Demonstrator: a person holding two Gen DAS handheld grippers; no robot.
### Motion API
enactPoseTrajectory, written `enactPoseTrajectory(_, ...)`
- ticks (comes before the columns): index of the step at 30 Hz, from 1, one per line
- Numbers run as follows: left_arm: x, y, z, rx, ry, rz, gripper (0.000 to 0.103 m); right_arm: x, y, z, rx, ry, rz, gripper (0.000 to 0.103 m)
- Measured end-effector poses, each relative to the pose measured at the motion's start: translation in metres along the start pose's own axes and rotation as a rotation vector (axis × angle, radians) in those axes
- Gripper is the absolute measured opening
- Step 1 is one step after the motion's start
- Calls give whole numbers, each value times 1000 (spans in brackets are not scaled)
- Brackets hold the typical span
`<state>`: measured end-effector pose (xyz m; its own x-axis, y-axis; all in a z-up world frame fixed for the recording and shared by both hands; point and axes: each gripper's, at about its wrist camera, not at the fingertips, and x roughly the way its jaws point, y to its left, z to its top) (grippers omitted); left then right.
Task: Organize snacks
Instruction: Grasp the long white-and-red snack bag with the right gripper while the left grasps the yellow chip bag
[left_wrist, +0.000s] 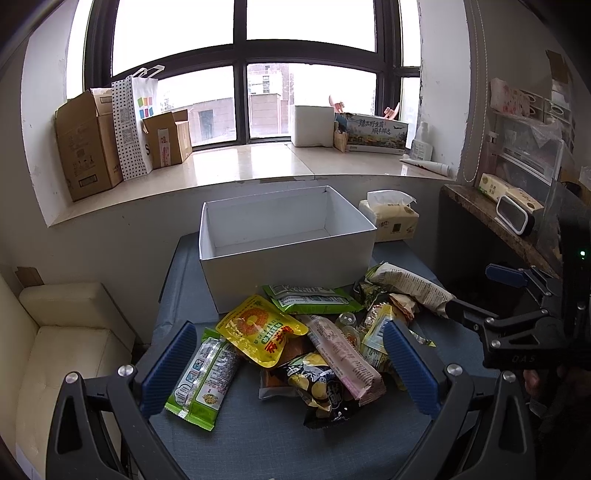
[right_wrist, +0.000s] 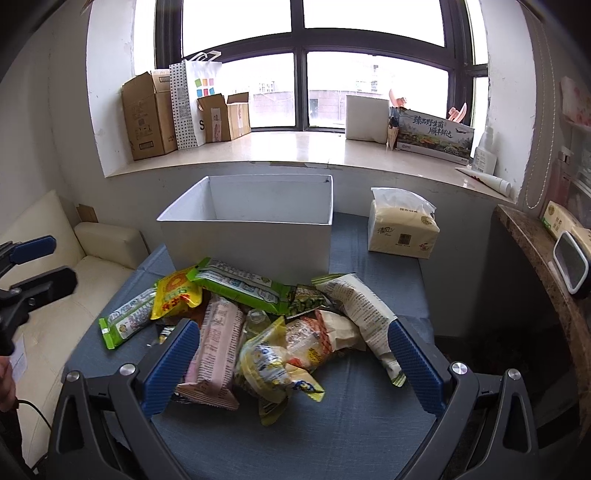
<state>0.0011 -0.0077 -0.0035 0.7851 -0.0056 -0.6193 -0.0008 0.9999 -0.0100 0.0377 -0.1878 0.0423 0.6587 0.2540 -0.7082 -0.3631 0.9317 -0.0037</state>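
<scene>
The left gripper (left_wrist: 291, 365) has a black plastic frame with triangular cut-outs, 2 fingers faced with ribbed blue pads (left_wrist: 168, 369) and round silver screws (left_wrist: 126, 369) at the joints. The right gripper (right_wrist: 293, 365) matches it; seen from the left wrist camera, it shows embossed lettering and a small green light (left_wrist: 582, 253).

Blue table (left_wrist: 258, 443) – box (left_wrist: 288, 266), snacks (left_wrist: 295, 343) (heaped), tissues (left_wrist: 393, 221).

Snack packets (left_wrist: 295, 343) heaped before white box (left_wrist: 284, 258)
</scene>
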Motion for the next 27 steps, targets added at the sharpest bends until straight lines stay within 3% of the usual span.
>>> enactPoseTrajectory(3,2,0,-2,-1,6,-3,103,23,-26,0,-19,46,-60,103)
enactPoseTrajectory(7,9,1,-6,-9,22,-9,103,68,-64,6,-42,134,-49,103)
enactPoseTrajectory(20,37,16,-22,-45,113,6,103,203,-117,3,49,391,78,103)
enactPoseTrajectory(21,40,18,-23,-52,120,6,103,208,-118,1,58,403,90,94)
enactPoseTrajectory(22,42,19,-25,-57,128,6,103,211,-120,-1,73,414,111,75)
enactPoseTrajectory(23,45,20,-26,-59,136,10,103,213,-121,-3,95,419,142,65)
enactPoseTrajectory(25,50,22,-28,-62,147,17,103,210,-120,-5,97,407,160,55)
enactPoseTrajectory(27,55,24,-30,-63,155,19,103,201,-117,-8,94,400,184,53)
